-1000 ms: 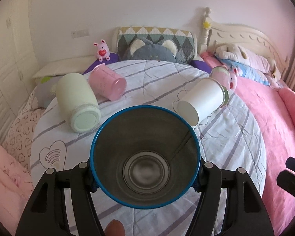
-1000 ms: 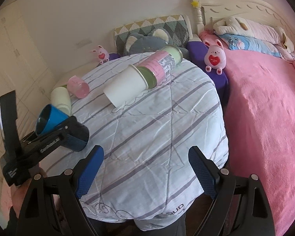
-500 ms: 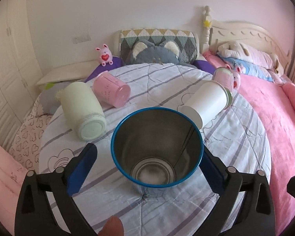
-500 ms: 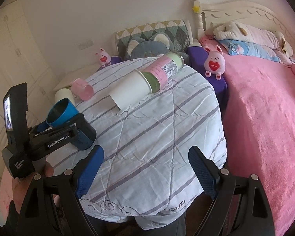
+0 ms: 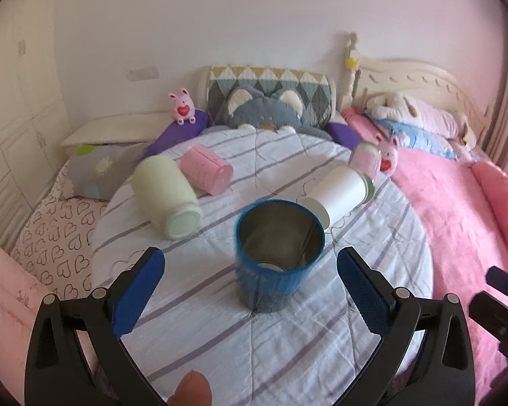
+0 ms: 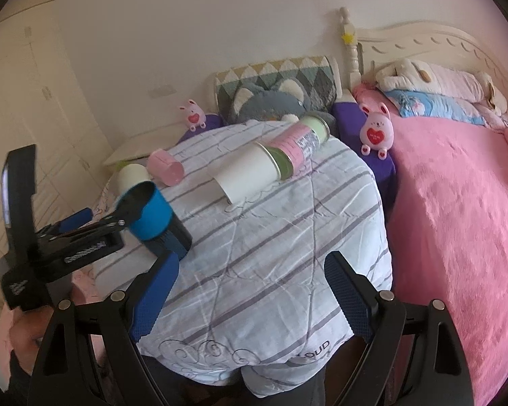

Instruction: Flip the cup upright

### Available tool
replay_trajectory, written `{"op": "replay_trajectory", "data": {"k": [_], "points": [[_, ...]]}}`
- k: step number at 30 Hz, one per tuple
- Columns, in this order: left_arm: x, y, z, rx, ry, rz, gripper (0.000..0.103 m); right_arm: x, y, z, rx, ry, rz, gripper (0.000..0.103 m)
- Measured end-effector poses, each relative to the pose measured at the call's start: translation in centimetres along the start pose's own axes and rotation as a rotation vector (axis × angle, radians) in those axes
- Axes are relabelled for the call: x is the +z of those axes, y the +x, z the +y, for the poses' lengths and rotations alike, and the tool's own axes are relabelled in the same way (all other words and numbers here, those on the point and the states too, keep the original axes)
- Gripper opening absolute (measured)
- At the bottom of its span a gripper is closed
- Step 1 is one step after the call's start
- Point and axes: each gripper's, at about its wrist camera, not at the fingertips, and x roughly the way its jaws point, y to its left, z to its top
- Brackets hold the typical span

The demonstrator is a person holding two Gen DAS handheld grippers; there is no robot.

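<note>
Left claw [image 5: 250, 287] stood with both blue pads spread wide, one on each side of the blue cup [image 5: 278, 253] and touching neither; it held nothing. This cup stood upright on the striped quilt [image 5: 321, 355] covering the round counter, mouth up and steel interior visible, so the flip of this one appeared complete, the wide stance of the pads suiting a withdrawal without nudging the wall. Seen from the right wrist, the blue cup [image 6: 147, 210] sat at the counter's near left edge, between the left claw's fingers. Right claw [image 6: 250, 291] was likewise spread and empty, poised over the near rim of the counter, well apart from every cup, probably held in reserve.

Farther out, four vessels lay on their sides: a pale green cup [image 5: 167, 196] beside a pink cup [image 5: 205, 169], and a white cup [image 5: 338, 194] touching a pink-and-green bottle [image 5: 365, 157]. Soft bedding beneath may have let a released cup tilt; this was a judgement only.
</note>
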Motion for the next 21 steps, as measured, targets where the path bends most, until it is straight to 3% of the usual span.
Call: {"op": "replay_trajectory", "data": {"k": [12,21], "points": [[-1.5,-10.1,3.7,0.113,-0.006,-0.090,0.103,-0.8,-3.2,5.0,0.060,-0.097,-0.082,0.089],[-2.8,-13.6,5.8,0.171,-0.036,-0.053,0.103,-1.2,-4.3,8.3,0.106,-0.165,-0.117,0.089]]}}
